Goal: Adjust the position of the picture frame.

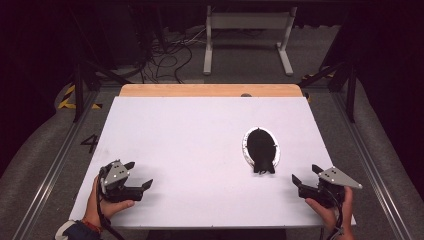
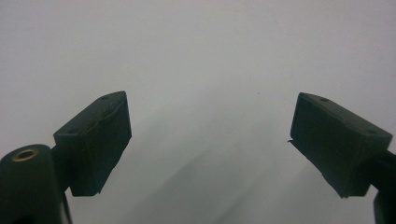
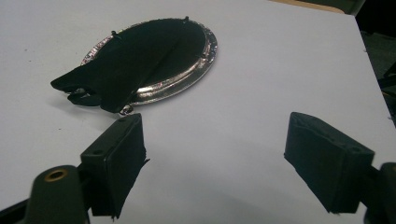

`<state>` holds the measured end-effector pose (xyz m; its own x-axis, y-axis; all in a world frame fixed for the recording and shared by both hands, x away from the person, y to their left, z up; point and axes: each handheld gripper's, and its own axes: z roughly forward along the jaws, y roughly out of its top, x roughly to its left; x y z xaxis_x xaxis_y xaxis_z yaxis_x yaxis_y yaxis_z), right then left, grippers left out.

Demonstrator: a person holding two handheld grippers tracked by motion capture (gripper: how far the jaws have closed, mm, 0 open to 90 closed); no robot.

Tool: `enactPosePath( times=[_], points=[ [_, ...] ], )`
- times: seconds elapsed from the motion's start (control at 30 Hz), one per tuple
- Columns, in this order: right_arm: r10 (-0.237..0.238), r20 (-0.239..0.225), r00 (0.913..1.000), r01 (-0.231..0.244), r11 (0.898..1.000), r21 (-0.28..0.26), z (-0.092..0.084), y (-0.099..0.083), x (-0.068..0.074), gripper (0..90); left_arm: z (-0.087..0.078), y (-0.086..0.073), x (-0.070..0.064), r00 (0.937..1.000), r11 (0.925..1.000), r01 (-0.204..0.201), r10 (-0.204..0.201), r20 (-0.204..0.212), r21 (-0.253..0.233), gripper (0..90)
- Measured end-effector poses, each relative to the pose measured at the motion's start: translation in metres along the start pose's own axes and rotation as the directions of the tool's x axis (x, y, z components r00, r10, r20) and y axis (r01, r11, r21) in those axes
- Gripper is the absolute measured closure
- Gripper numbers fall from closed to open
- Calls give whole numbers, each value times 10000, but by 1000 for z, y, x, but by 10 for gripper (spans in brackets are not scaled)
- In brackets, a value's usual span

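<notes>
Both jaw pairs were held apart, empty; the black cloth (image 1: 261,150) on the silver plate (image 1: 245,145) was judged limp, best pinched at its overhanging edge

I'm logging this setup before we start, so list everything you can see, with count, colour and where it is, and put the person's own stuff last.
Table: one, white top with a wooden strip along the far edge, centre of the high view.
Oval dish: one, shiny silver rim, right of the table's centre.
Black item: one, lying in the dish, its near end hanging over the rim; what it is I cannot tell.
White frame: one, on the floor beyond the table.
Cables: several, dark, on the floor beyond the table, left.
Left gripper: one, black, near left corner, jaws open, nothing between them.
Right gripper: one, black, near right corner, jaws open, nothing between them.
</notes>
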<state>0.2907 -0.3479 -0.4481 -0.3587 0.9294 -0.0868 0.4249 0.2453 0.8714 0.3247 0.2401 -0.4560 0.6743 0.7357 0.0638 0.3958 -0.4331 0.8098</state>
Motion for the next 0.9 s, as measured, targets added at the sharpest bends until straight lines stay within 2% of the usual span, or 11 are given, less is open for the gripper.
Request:
enactPosePath(
  times=[0.07,0.13,0.2,0.3,0.37,0.4,0.5,0.63,0.73,0.83,0.9],
  points=[
    [3,-29,10000,-3,10000,7,0,0,-1,235,0,0,-1,10000,9999,-67,67,7,81,145],
    [-10,-15,10000,10,10000,92,0,2,-3,272,-2,-1,-2,10000,10000,5,-4,95,-50,151],
    [-41,-23,10000,41,10000,63,0,6,-7,323,-4,-3,-3,10000,9999,60,-60,12,-93,155],
    [280,-95,9996,-280,9996,10,3,14,-16,387,-7,-4,-5,9995,9995,273,-270,144,-179,163],
    [504,11,9987,-504,9986,139,10,18,-21,406,-7,-5,-7,10000,9999,85,-85,-1,-102,164],
    [633,-77,9980,-632,9978,191,14,21,-23,422,-8,-5,-8,9999,9999,111,-111,-7,-91,168],
    [634,-199,9978,-625,9972,408,24,25,-23,521,-8,-6,-7,9998,9998,169,-169,-74,-97,186],
    [406,-288,9988,-384,9966,735,36,29,-20,628,-6,-4,-6,9997,9998,163,-164,-156,-104,209],
    [570,-321,9979,-549,9964,652,44,35,-24,647,-6,-4,-6,9997,10000,27,-29,-238,-56,219],
    [621,-376,9974,-597,9961,643,53,40,-25,687,-6,-5,-5,9997,9999,103,-104,-225,-70,226],
    [380,-364,9986,-354,9970,681,60,44,-24,741,-5,-5,-4,9997,9999,136,-137,-178,-101,236]
  ],
)
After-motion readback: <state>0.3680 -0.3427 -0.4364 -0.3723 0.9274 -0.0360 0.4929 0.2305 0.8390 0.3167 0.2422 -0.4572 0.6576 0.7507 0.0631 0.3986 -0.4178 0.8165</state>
